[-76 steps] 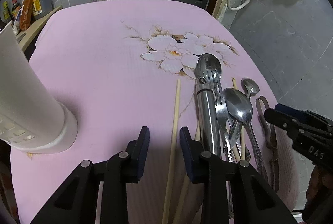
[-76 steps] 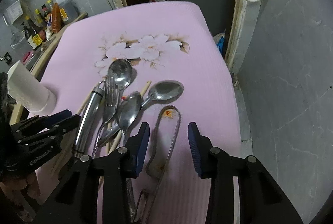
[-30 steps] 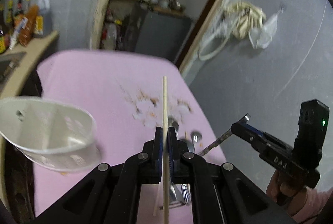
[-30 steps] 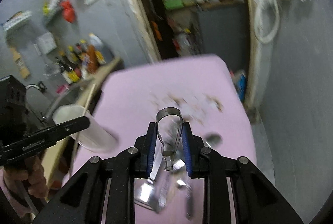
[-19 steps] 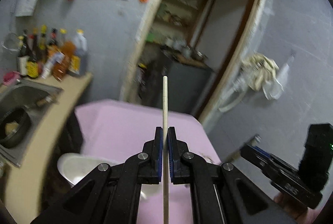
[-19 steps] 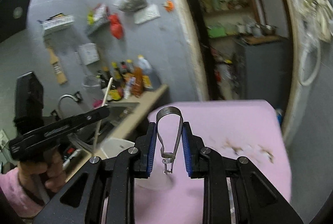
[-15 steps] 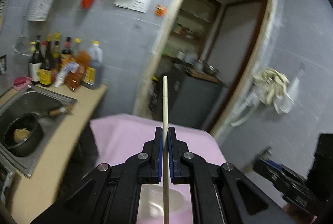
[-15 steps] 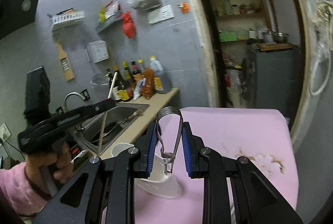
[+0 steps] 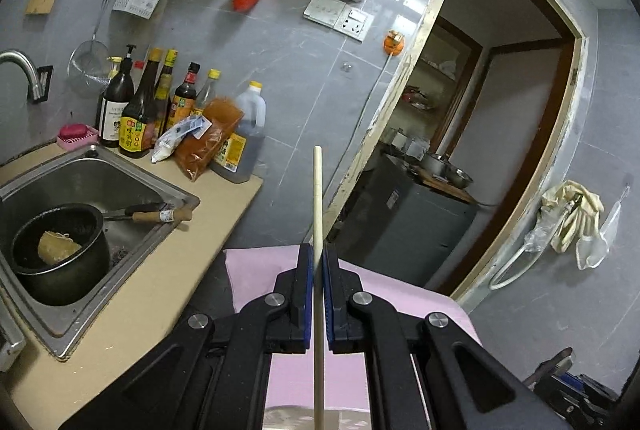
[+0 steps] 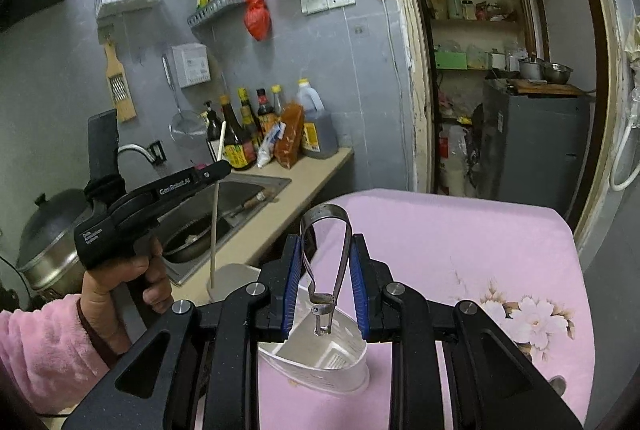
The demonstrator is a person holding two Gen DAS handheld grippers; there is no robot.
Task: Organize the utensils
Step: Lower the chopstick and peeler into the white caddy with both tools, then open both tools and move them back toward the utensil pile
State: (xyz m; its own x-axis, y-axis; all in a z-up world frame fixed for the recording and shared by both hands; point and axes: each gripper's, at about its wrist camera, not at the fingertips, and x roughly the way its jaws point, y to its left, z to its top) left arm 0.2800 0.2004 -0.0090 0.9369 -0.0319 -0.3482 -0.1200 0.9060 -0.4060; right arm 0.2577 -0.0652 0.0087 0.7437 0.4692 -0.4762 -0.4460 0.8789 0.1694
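Observation:
My left gripper (image 9: 316, 254) is shut on a wooden chopstick (image 9: 317, 198) that stands upright. In the right wrist view the left gripper (image 10: 218, 168) holds the chopstick (image 10: 215, 226) vertical, its lower tip just left of the white utensil holder (image 10: 320, 358) on the pink table (image 10: 460, 242). My right gripper (image 10: 326, 270) is shut on metal tongs (image 10: 326, 230), loop end up, held above the holder's opening. The holder's rim barely shows at the bottom of the left wrist view (image 9: 288, 414).
A counter with a steel sink (image 9: 100, 186) and a black pot (image 9: 60, 250) lies left of the table. Sauce bottles (image 9: 160, 114) stand at the wall. A spoon (image 10: 558, 386) lies at the table's right edge. A doorway (image 10: 500, 70) opens behind.
Both grippers closed on items and lifted from the table: left took the chopstick, right took the tongs. Both tilted up and moved over toward the white holder.

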